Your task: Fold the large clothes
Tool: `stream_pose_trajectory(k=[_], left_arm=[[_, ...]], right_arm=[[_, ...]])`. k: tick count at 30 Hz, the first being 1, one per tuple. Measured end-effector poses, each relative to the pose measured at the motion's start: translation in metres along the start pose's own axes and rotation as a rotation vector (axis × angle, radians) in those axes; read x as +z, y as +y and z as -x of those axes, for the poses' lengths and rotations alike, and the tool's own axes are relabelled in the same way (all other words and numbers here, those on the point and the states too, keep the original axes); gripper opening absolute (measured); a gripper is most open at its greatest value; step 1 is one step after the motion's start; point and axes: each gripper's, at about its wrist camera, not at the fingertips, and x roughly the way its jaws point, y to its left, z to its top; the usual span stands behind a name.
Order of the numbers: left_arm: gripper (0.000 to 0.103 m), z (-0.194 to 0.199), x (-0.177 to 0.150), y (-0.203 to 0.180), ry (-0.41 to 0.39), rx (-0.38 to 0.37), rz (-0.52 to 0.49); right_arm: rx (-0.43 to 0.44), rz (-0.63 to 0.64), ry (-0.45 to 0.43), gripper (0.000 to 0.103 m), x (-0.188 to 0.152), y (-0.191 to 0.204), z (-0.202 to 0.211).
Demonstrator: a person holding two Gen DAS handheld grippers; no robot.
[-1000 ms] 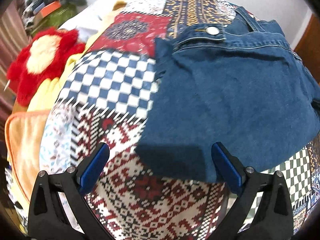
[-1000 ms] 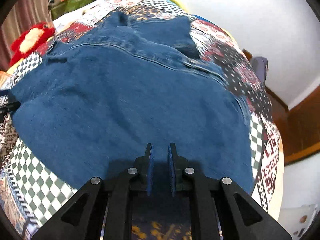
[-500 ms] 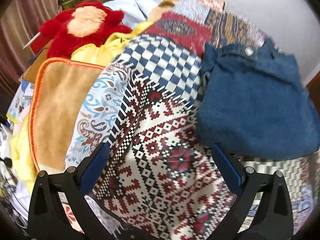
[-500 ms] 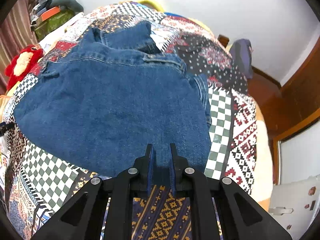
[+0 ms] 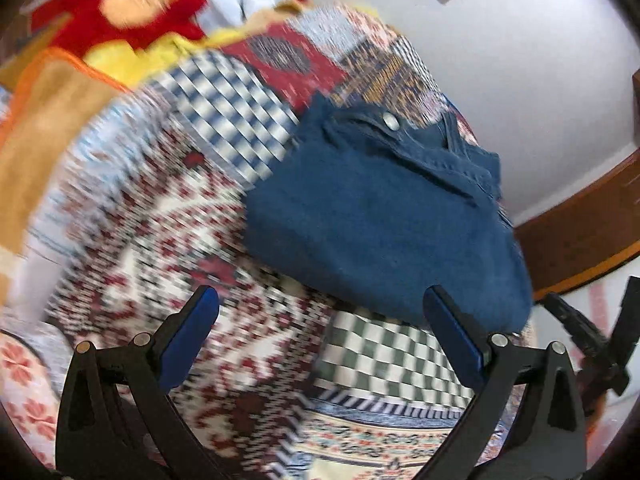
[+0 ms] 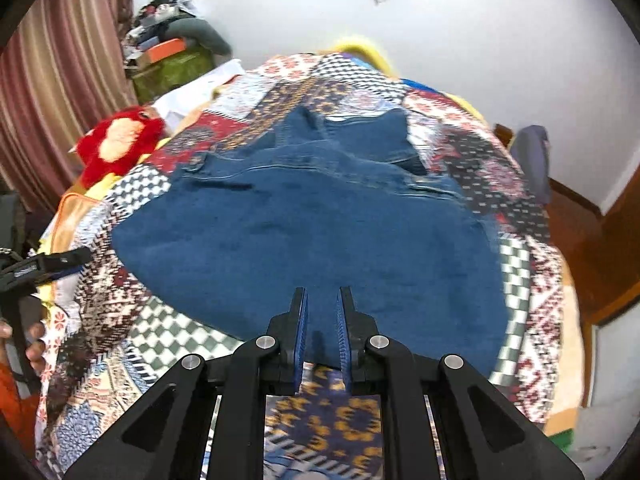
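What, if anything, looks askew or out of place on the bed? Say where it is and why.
The folded denim garment is not squared up: its collar end bunches unevenly toward the wall. A red plush toy lies on crumpled yellow cloth at the patchwork bedspread's left edge. Nothing looks spilled or damaged.

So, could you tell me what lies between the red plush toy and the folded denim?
Only patchwork quilt separates red plush toy from denim, clearest in the right wrist view.

free: quilt [image 6: 532,280] R of jeans [image 6: 320,232] | blocked: L, plush [image 6: 116,144]
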Motion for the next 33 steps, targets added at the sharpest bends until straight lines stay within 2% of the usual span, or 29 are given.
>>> stream_pose_trajectory(k=[5,11,15,19,22,25,26,28,30,32,33], left_arm=[[0.103,-0.035,0.000,0.003,0.079,-0.141,0.098],[0.103,-0.073,0.007,0.006,0.140,-0.190,0.163],[0.103,-0.095,0.014,0.005,0.164,-0.264,0.209],[0.103,-0.104,0.022,-0.005,0.131,-0.289,0.202],[0.103,-0.112,0.029,-0.014,0.108,-0.278,0.184],[0.103,-0.120,0.038,-0.016,0.103,-0.262,0.212],[0.100,-0.122,0.042,-0.016,0.102,-0.255,0.220],[0.088,-0.121,0.047,-0.014,0.076,-0.209,0.229],[0.063,-0.116,0.047,-0.011,0.053,-0.133,0.225],[0.053,-0.112,0.047,-0.010,0.038,-0.125,0.224],[0.042,-0.108,0.047,-0.012,0.024,-0.119,0.219]], right_arm=[[0.010,0.010,0.014,0.009,-0.005,0.005,-0.017],[-0.002,-0.043,0.096,0.009,-0.013,-0.019,-0.052],[0.045,-0.097,0.122,0.009,-0.021,-0.036,-0.069],[0.074,-0.145,0.117,0.009,-0.022,-0.044,-0.074],[0.070,-0.146,0.119,0.009,-0.023,-0.042,-0.075],[0.059,-0.139,0.119,0.009,-0.023,-0.040,-0.074],[0.050,-0.134,0.127,0.009,-0.022,-0.038,-0.074],[0.039,-0.120,0.137,0.009,-0.018,-0.036,-0.071],[0.030,-0.086,0.146,0.009,-0.015,-0.031,-0.065],[0.013,-0.042,0.141,0.009,-0.012,-0.025,-0.056],[-0.002,-0.020,0.134,0.009,-0.012,-0.022,-0.051]])
